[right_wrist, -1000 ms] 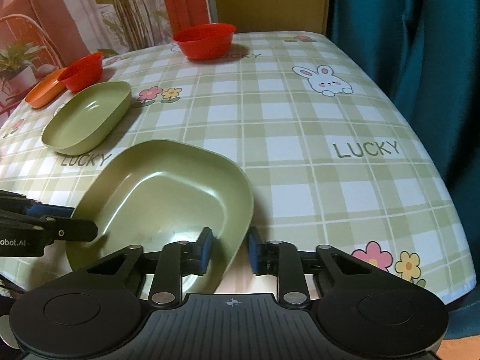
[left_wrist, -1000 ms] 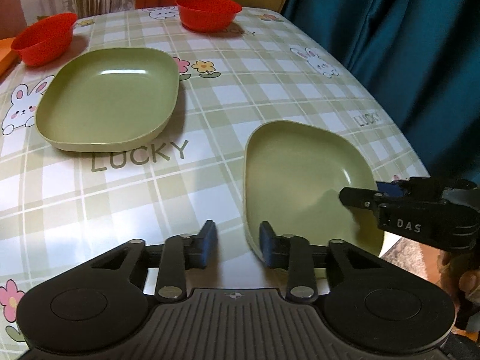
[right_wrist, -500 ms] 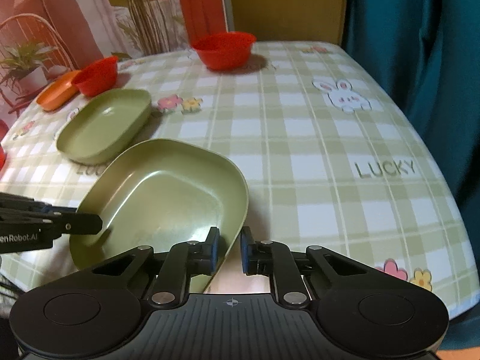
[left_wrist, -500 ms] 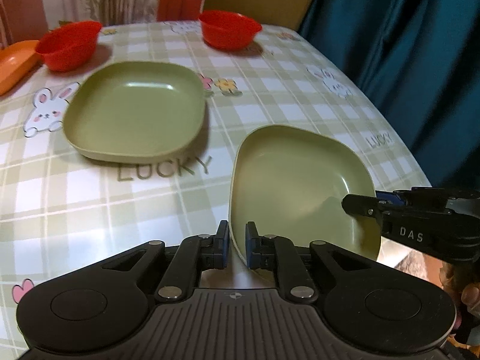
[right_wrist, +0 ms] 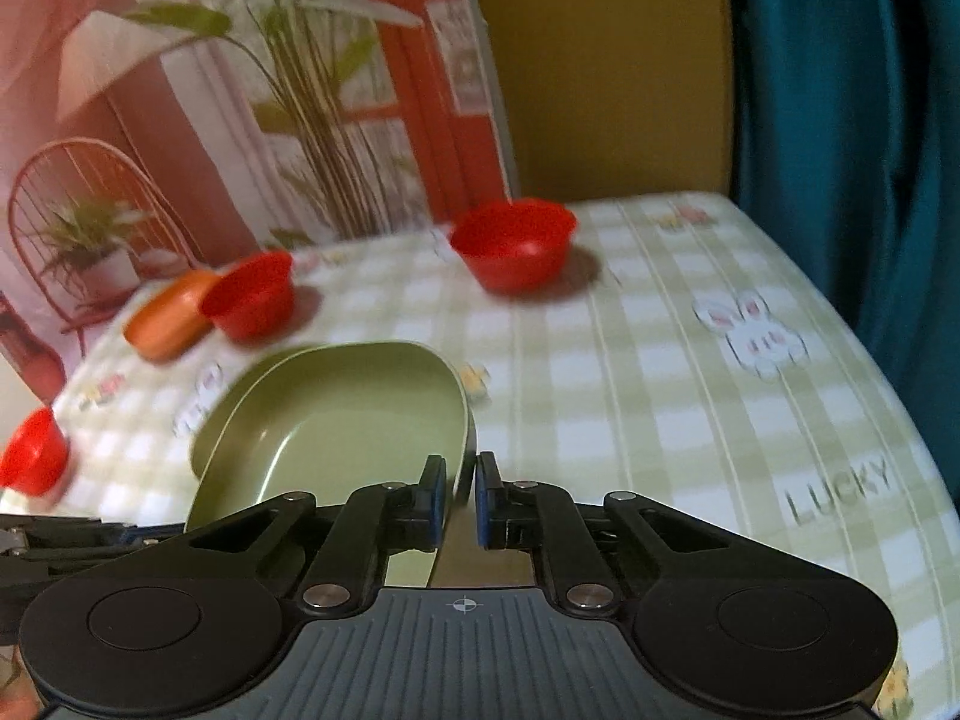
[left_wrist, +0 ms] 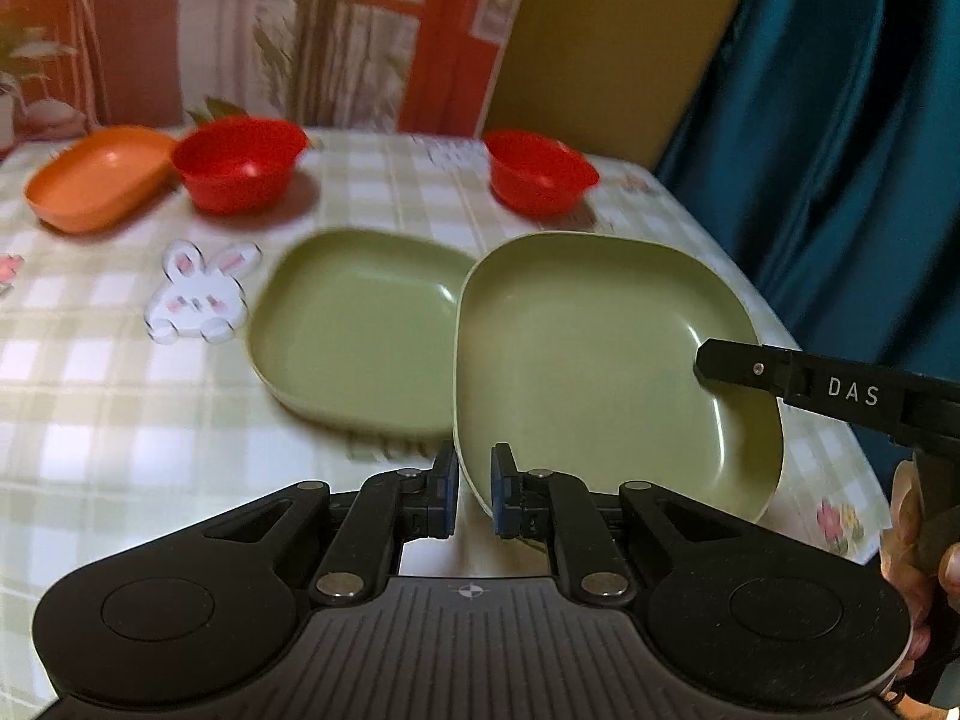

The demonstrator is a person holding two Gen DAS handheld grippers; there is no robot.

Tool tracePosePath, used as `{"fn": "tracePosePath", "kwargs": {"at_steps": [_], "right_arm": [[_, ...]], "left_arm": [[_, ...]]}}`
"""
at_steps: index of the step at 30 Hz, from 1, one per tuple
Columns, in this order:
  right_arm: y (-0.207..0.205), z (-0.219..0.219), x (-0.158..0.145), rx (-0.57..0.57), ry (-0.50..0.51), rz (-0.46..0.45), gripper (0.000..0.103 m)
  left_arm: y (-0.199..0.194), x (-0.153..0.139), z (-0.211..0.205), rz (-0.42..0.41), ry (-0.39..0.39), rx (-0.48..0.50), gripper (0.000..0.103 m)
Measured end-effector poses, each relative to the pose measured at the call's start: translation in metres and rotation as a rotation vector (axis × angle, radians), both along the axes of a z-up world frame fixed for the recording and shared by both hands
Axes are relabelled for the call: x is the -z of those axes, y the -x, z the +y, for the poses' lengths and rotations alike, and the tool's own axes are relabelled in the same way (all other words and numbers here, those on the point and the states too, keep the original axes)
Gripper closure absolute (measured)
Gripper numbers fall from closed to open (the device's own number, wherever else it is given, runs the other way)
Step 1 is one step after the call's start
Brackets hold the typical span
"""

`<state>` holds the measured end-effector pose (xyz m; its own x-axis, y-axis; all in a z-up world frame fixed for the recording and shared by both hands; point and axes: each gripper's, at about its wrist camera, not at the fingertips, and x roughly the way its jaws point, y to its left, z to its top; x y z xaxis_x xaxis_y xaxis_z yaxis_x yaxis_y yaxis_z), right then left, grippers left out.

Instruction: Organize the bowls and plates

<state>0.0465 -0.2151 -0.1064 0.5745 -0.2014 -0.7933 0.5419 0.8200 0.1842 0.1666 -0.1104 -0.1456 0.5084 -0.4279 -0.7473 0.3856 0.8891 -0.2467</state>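
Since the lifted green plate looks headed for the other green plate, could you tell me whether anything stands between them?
Nothing visible does. The held green plate, gripped by both the left gripper and right gripper, already overlaps the empty second green plate.

- A table (right_wrist: 690,396) wears a green checked cloth printed with rabbits.
- A teal curtain (right_wrist: 852,120) hangs right.
- A mustard panel (right_wrist: 606,72) stands behind.
- A garden-scene backdrop (right_wrist: 210,90) fills the left.

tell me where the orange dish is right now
In the left wrist view the orange dish sits at the far left of the table, right beside a red bowl and beyond the bunny print.
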Motion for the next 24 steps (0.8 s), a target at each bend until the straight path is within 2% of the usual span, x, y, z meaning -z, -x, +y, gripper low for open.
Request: {"fn": "tracePosePath", "kwargs": {"at_steps": [6,13,19,24], "right_arm": [[-0.039,0.002,-0.022,-0.029,0.025,-0.074,0.094],[-0.078,0.006,-0.040,-0.029,0.013,-0.163,0.092],[-0.106,0.007,-0.038,-0.022,-0.009,-0.198,0.092],[-0.116,0.005,-0.025,-0.011,-0.020,-0.189,0.092]], "left_arm": [[-0.023,-0.030,0.018,-0.071,0.012,-0.062,0.091],[-0.057,-0.072,0.033,-0.170,-0.023,-0.102,0.091],[-0.082,-0.097,0.039,-0.231,-0.056,-0.120,0.091],[-0.095,-0.094,0.041,-0.235,-0.075,-0.108,0.091]]}}
